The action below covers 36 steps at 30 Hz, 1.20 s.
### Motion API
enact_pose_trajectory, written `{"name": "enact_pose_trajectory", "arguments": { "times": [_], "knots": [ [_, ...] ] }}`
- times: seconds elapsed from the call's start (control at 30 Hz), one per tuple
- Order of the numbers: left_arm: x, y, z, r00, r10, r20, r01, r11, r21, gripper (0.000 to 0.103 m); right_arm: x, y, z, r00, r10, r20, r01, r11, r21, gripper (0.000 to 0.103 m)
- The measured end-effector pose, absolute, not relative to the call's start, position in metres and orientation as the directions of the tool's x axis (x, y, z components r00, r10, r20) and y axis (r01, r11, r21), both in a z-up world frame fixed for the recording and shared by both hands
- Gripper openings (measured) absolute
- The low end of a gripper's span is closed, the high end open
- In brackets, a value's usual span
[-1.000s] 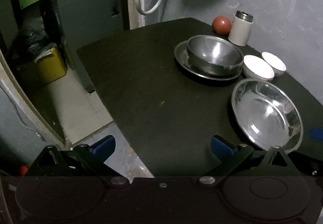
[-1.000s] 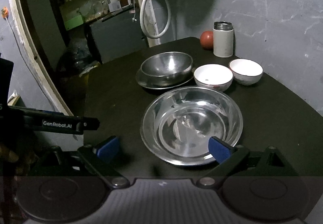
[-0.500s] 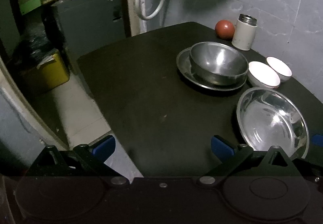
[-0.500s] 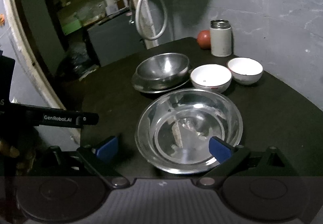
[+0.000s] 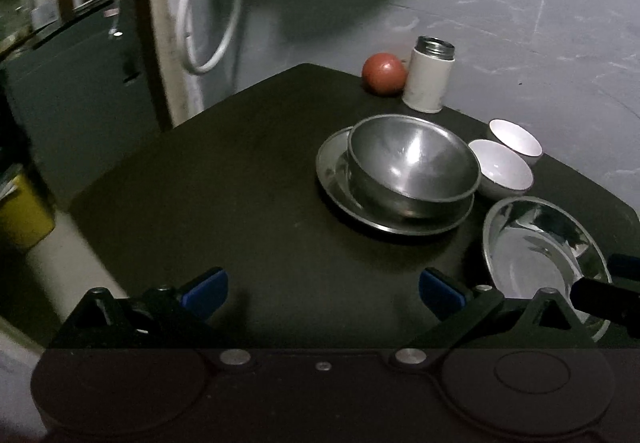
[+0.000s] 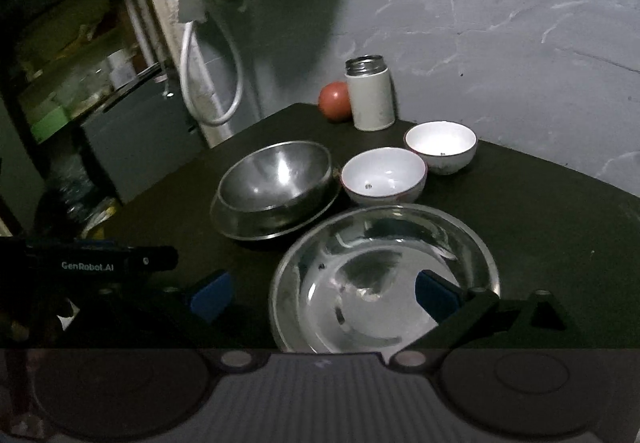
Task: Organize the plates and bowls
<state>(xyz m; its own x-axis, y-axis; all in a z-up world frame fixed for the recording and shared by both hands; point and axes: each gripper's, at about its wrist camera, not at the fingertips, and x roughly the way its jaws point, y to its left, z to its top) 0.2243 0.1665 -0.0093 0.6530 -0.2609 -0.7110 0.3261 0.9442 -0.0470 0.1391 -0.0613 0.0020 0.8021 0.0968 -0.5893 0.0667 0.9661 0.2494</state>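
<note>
A steel bowl (image 5: 412, 167) sits inside a flat steel plate (image 5: 332, 179) near the middle of the dark tabletop (image 5: 240, 179). Just beside that pair, toward the wall, stand two white bowls, the nearer white bowl (image 6: 383, 176) close to the plate's rim and the farther white bowl (image 6: 441, 144) just behind it. In front of them lies a wide shiny steel basin (image 6: 384, 275), empty and upright, near the tabletop's front edge. At the back corner a white flask (image 6: 370, 99) stands upright with a red ball (image 6: 335, 101) touching or just beside it. The right hand-held gripper (image 6: 322, 293) hovers over the basin's near rim, jaws spread wide and holding nothing. The left hand-held gripper (image 5: 322, 291) hangs above bare tabletop left of the basin, also wide and empty.
</note>
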Motion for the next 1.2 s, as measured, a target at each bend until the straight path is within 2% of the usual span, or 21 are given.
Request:
{"name": "enact_pose_trajectory", "arguments": {
  "times": [0.33, 0.6, 0.83, 1.2],
  "knots": [
    [0.267, 0.174, -0.004, 0.655, -0.358, -0.665, 0.424, 0.903, -0.068, 0.102, 0.158, -0.049, 0.009, 0.835, -0.012, -0.550, 0.175, 0.954, 0.244, 0.101],
    [0.319, 0.167, 0.002, 0.709, -0.393, -0.586, 0.411, 0.905, -0.110, 0.102, 0.199, -0.047, 0.018, 0.868, -0.119, -0.481, 0.266, 0.931, 0.250, 0.102],
    [0.361, 0.141, -0.009, 0.761, -0.340, -0.552, 0.348, 0.933, -0.095, 0.102, 0.249, -0.051, 0.013, 0.875, -0.210, -0.437, 0.350, 0.896, 0.272, 0.102],
    [0.395, 0.134, -0.025, 0.805, -0.254, -0.536, 0.213, 0.967, -0.139, 0.102, 0.301, -0.058, 0.003, 0.854, -0.335, -0.399, 0.466, 0.832, 0.300, 0.103]
  ]
}}
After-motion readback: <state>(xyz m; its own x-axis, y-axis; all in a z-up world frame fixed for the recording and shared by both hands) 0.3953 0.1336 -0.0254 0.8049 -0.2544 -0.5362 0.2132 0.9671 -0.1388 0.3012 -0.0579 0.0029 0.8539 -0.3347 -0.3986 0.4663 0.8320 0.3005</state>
